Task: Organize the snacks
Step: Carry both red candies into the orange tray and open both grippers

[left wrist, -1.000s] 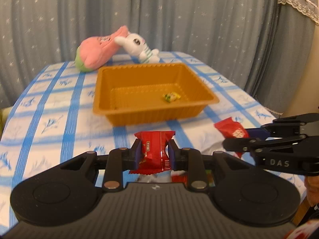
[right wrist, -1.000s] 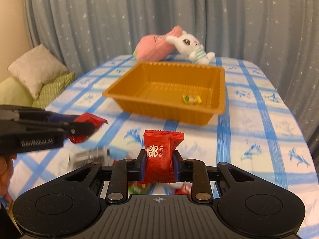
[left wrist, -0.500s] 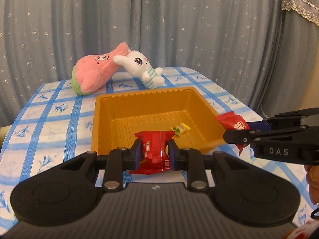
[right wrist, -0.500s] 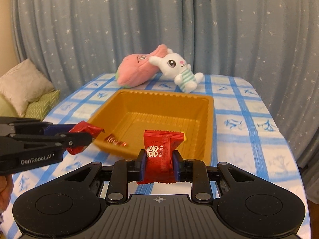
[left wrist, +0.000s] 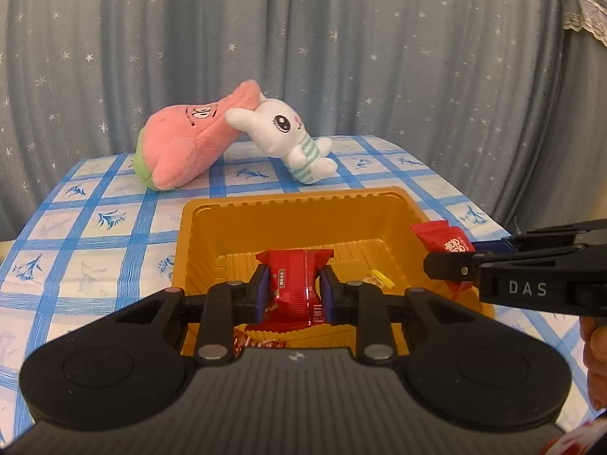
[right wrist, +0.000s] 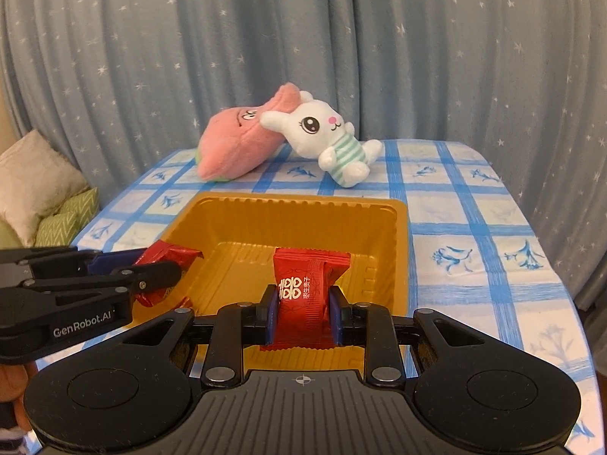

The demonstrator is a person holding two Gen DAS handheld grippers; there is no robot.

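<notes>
An orange plastic tray (left wrist: 296, 204) (right wrist: 288, 203) stands on the blue-checked tablecloth. My left gripper (left wrist: 294, 288) is shut on a red snack packet (left wrist: 294, 284) and hovers over the tray's near half. My right gripper (right wrist: 303, 303) is shut on another red packet (right wrist: 307, 284), also above the tray. Each gripper shows in the other's view: the right gripper (left wrist: 455, 256) with its packet (left wrist: 444, 239) at the tray's right rim, the left gripper (right wrist: 151, 265) with its packet (right wrist: 170, 256) at the left rim. A small yellow candy (left wrist: 379, 278) lies in the tray, and red wrappers (left wrist: 258, 341) lie near its front wall.
A pink plush toy (left wrist: 182, 144) and a white bunny plush (left wrist: 292, 140) lie behind the tray at the table's far end. A grey starred curtain hangs close behind. Cushions (right wrist: 34, 182) sit off the table's left side. Table edges fall away left and right.
Both grippers have moved forward with their red packets, from in front of the tray to above it. The tray now looms closer and lower in both views.
</notes>
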